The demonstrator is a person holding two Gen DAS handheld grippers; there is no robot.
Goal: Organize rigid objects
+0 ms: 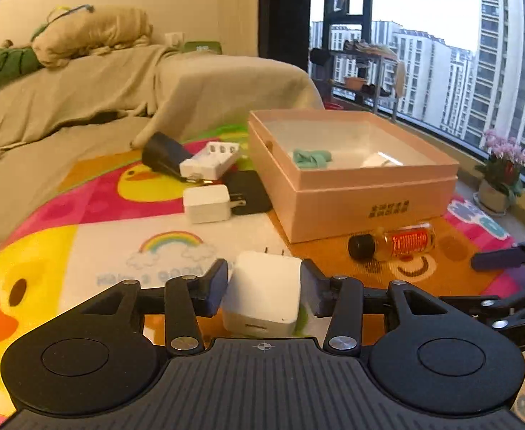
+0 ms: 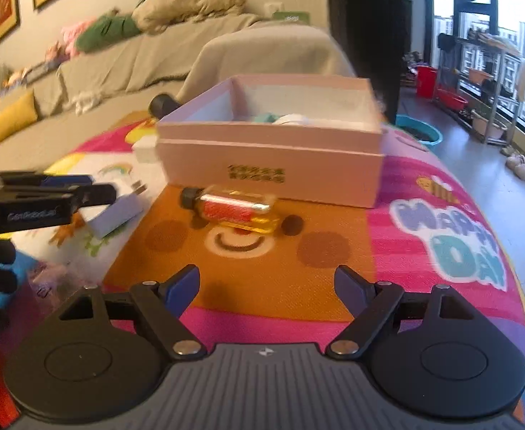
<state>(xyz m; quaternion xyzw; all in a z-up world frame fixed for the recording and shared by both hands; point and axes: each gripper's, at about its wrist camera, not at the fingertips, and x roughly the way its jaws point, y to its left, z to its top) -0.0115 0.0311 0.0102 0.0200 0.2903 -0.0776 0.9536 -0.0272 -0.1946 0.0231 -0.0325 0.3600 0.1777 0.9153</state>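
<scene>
My left gripper [image 1: 264, 286] is shut on a white cube charger [image 1: 262, 292], held just above the colourful mat; it also shows in the right wrist view [image 2: 113, 211]. My right gripper [image 2: 268, 286] is open and empty, facing a small amber bottle with a black cap [image 2: 232, 208] that lies on its side in front of the pink box [image 2: 273, 165]. The bottle [image 1: 393, 242] and open pink box [image 1: 355, 193] show in the left view too. The box holds a teal item [image 1: 311, 157] and a white item [image 1: 379, 160].
Left of the box lie a white charger [image 1: 207, 203], a white battery charger [image 1: 210, 159], a black adapter [image 1: 162, 154] and a flat black item [image 1: 250, 191]. A covered sofa [image 1: 83, 100] stands behind. A flower pot [image 1: 501, 179] and window are at right.
</scene>
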